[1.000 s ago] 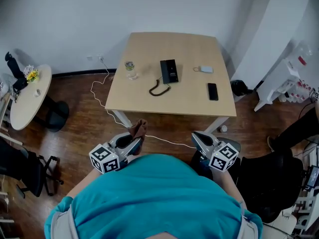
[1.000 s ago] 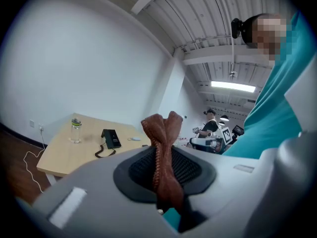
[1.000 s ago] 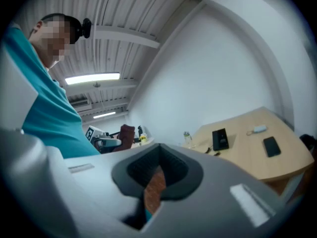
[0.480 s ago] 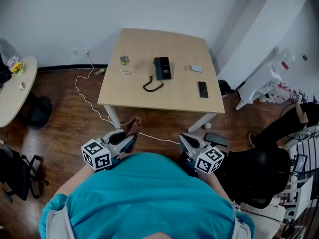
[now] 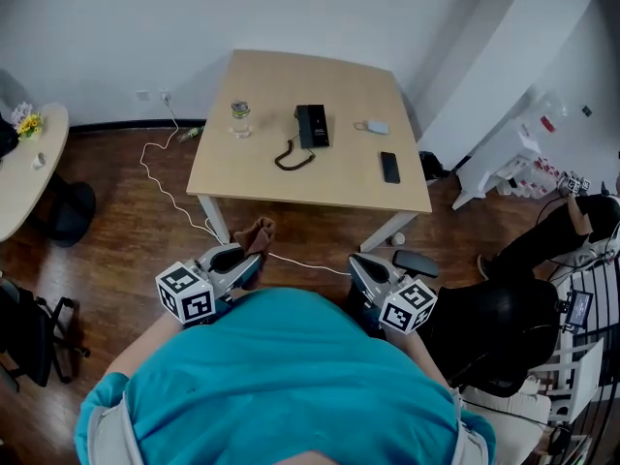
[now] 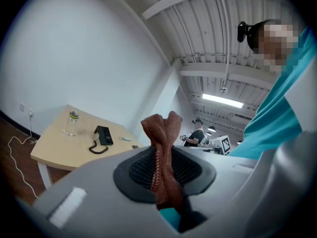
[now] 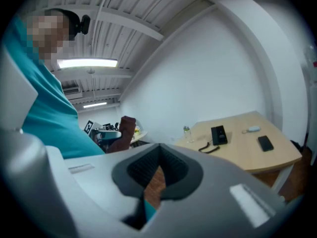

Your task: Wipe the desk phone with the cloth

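The black desk phone [image 5: 311,125] lies on the light wooden table [image 5: 252,177] with its coiled cord [image 5: 291,158] trailing toward me. It also shows far off as the phone [image 6: 103,135] in the left gripper view and the phone [image 7: 218,134] in the right gripper view. Both grippers are held close to my body, well short of the table. My left gripper [image 5: 240,263] is shut on a brown cloth [image 5: 257,234], which sticks up between its pads as the bunched cloth [image 6: 162,148]. My right gripper [image 5: 371,272] is shut with nothing in it.
On the table stand a clear bottle [image 5: 239,118], a small white object [image 5: 376,127] and a dark smartphone [image 5: 389,167]. A white cable [image 5: 174,201] snakes over the wood floor. A round side table [image 5: 24,168] is at left, a black chair [image 5: 504,327] at right.
The table has slid left and slightly up in the head view as my head shifted. Both grippers stay near my body, the left still holding the cloth.
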Demonstrator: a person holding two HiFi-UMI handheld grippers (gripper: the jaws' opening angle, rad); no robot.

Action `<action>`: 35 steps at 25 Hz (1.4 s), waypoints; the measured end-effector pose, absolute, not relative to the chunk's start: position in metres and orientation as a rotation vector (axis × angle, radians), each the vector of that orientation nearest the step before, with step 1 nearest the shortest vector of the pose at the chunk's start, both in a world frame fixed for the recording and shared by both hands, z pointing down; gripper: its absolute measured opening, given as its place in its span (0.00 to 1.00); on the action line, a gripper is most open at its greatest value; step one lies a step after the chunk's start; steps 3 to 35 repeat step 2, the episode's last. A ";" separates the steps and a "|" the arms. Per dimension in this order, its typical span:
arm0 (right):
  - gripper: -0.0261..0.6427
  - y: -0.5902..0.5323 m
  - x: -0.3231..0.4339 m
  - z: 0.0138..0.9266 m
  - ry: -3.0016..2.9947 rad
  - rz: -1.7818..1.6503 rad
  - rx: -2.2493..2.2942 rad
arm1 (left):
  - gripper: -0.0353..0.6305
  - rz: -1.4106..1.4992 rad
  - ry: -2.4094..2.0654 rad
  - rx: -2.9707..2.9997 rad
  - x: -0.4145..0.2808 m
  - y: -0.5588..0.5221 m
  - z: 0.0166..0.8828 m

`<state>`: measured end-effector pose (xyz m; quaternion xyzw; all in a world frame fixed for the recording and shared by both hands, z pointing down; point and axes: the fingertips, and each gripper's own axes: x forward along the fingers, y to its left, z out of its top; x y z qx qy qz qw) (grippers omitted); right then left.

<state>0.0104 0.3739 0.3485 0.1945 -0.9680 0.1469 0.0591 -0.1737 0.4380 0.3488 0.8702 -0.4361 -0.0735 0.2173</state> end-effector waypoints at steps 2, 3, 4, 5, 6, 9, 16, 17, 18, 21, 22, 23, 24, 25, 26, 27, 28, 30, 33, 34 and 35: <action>0.04 0.379 0.010 0.347 -2.935 0.435 0.586 | 0.19 -0.214 -1.218 2.403 -0.176 0.443 0.347; 0.04 0.379 0.010 0.347 -2.935 0.435 0.586 | 0.19 -0.214 -1.218 2.403 -0.176 0.443 0.347; 0.04 0.379 0.010 0.347 -2.935 0.435 0.586 | 0.19 -0.214 -1.218 2.403 -0.176 0.443 0.347; 0.04 0.379 0.010 0.347 -2.935 0.435 0.586 | 0.19 -0.214 -1.218 2.403 -0.176 0.443 0.347; 0.04 0.379 0.010 0.347 -2.935 0.435 0.586 | 0.19 -0.214 -1.218 2.403 -0.176 0.443 0.347; 0.04 0.379 0.010 0.347 -2.935 0.435 0.586 | 0.19 -0.214 -1.218 2.403 -0.176 0.443 0.347; 0.04 0.379 0.010 0.347 -2.935 0.435 0.586 | 0.19 -0.214 -1.218 2.403 -0.176 0.443 0.347; 0.04 0.379 0.010 0.347 -2.935 0.435 0.586 | 0.19 -0.214 -1.218 2.403 -0.176 0.443 0.347; 0.04 0.379 0.010 0.347 -2.935 0.435 0.586 | 0.19 -0.214 -1.218 2.403 -0.176 0.443 0.347; 0.04 0.379 0.010 0.347 -2.935 0.435 0.586 | 0.19 -0.214 -1.218 2.403 -0.176 0.443 0.347; 0.04 0.379 0.010 0.347 -2.935 0.435 0.586 | 0.19 -0.214 -1.218 2.403 -0.176 0.443 0.347; 0.04 0.379 0.010 0.347 -2.935 0.435 0.586 | 0.19 -0.214 -1.218 2.403 -0.176 0.443 0.347; 0.04 0.379 0.010 0.347 -2.935 0.435 0.586 | 0.19 -0.214 -1.218 2.403 -0.176 0.443 0.347; 0.04 0.379 0.010 0.347 -2.935 0.435 0.586 | 0.19 -0.214 -1.218 2.403 -0.176 0.443 0.347; 0.04 0.379 0.010 0.347 -2.935 0.435 0.586 | 0.19 -0.214 -1.218 2.403 -0.176 0.443 0.347; 0.04 0.379 0.010 0.347 -2.935 0.435 0.586 | 0.19 -0.214 -1.218 2.403 -0.176 0.443 0.347; 0.04 0.379 0.010 0.347 -2.935 0.435 0.586 | 0.19 -0.214 -1.218 2.403 -0.176 0.443 0.347; 0.04 0.379 0.010 0.347 -2.935 0.435 0.586 | 0.19 -0.214 -1.218 2.403 -0.176 0.443 0.347; 0.04 0.379 0.010 0.347 -2.935 0.435 0.586 | 0.19 -0.214 -1.218 2.403 -0.176 0.443 0.347; 0.04 0.379 0.010 0.347 -2.935 0.435 0.586 | 0.19 -0.214 -1.218 2.403 -0.176 0.443 0.347; 0.04 0.379 0.010 0.347 -2.935 0.435 0.586 | 0.19 -0.214 -1.218 2.403 -0.176 0.443 0.347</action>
